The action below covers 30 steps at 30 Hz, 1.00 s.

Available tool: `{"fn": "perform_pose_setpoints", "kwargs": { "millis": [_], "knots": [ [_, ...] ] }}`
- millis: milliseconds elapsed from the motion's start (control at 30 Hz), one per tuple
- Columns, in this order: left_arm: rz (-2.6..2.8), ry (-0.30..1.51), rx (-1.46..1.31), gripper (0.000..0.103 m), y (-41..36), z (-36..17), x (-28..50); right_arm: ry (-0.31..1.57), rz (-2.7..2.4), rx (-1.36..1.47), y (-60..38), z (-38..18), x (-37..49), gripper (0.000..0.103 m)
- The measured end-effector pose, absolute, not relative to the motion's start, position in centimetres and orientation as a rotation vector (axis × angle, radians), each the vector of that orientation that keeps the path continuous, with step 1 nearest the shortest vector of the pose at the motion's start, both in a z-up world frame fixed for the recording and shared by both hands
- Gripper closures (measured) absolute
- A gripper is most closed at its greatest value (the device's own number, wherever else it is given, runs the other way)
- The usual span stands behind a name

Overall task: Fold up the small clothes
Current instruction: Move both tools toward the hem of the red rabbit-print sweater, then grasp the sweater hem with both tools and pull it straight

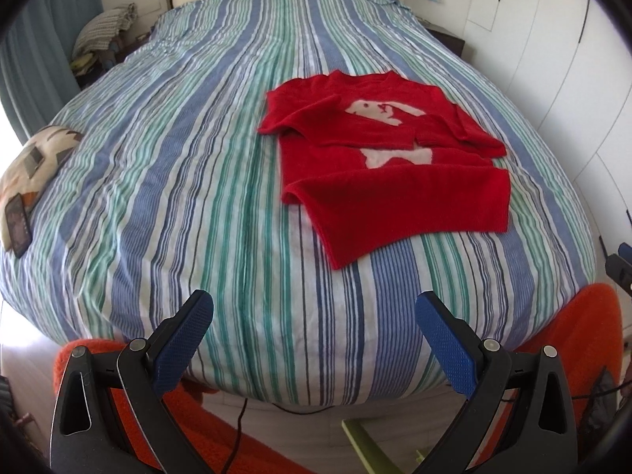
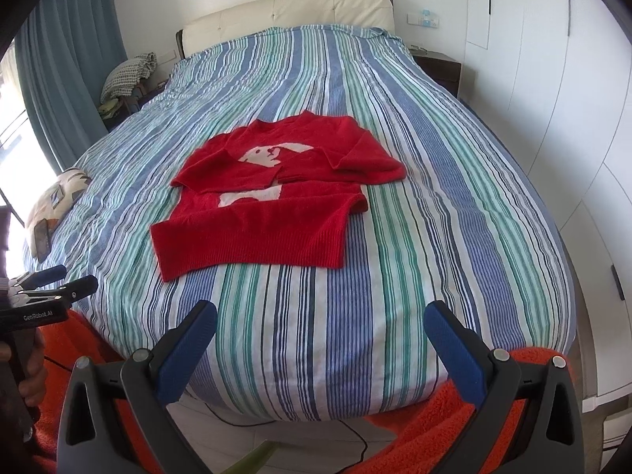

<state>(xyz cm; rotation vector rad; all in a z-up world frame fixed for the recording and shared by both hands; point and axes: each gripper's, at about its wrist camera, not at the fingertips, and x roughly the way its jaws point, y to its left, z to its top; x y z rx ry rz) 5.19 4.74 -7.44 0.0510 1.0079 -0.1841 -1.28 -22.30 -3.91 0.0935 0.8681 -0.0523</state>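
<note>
A bed (image 2: 355,335) covered by a blue, green and white striped sheet carries a red knitted sweater (image 2: 272,197) with a white animal motif, lying flat, both sleeves folded across its chest. Near the bed's left edge rests a patterned cushion (image 1: 35,162), and a dark phone (image 1: 17,225) lies on the cushion's near end.

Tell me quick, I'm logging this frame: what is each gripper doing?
Left gripper: open, holding nothing, short of the red sweater.
Right gripper: open, holding nothing.
</note>
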Motion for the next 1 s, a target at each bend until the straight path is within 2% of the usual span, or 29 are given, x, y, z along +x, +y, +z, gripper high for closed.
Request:
{"fn": "perform_pose_setpoints", "kwargs": {
  "millis": [133, 333, 400, 433, 467, 500, 567, 600, 633, 867, 1000],
  "knots": [
    [-0.243, 1.052, -0.024, 0.000, 4.8, -10.7, 8.8, 0.800, -0.026, 0.079, -24.1, -6.3, 1.0, 0.000],
    [-0.266, 1.112, -0.083, 0.002, 3.9, -16.2, 14.1, 0.890, 0.099, 0.231, -27.4, -12.6, 8.7, 0.001],
    [-0.271, 1.113, -0.093, 0.004, 3.5, -17.4, 15.2, 0.927, 0.157, 0.296, -28.1, -14.9, 11.3, 0.006],
    [-0.275, 1.119, -0.108, 0.008, 3.5, -17.9, 15.6, 0.948, 0.185, 0.322, -28.2, -16.0, 12.3, 0.012],
    [-0.279, 1.132, -0.127, 0.028, 3.5, -18.3, 16.0, 0.969, 0.208, 0.350, -28.3, -17.1, 13.2, 0.016],
    [-0.286, 1.152, -0.148, 0.061, 3.5, -18.7, 16.2, 0.993, 0.234, 0.388, -28.4, -18.2, 14.0, 0.028],
    [-0.324, 1.182, -0.207, 0.098, 3.9, -19.1, 16.4, 1.030, 0.270, 0.450, -28.7, -19.6, 14.9, 0.056],
    [-0.337, 1.186, -0.235, 0.100, 4.4, -18.8, 16.1, 1.046, 0.249, 0.441, -28.7, -19.7, 14.9, 0.093],
    [-0.344, 1.177, -0.242, 0.100, 4.9, -18.3, 15.8, 1.056, 0.227, 0.424, -28.6, -19.4, 14.6, 0.098],
    [-0.457, 1.159, -0.183, 0.100, 8.5, -12.7, 10.7, 1.093, 0.344, 0.448, -27.6, -12.7, 8.1, 0.099],
    [-0.416, 1.201, -0.106, 0.100, 8.3, -13.9, 9.8, 1.185, 0.289, 0.464, -27.0, -13.9, 6.1, 0.099]
  ]
}}
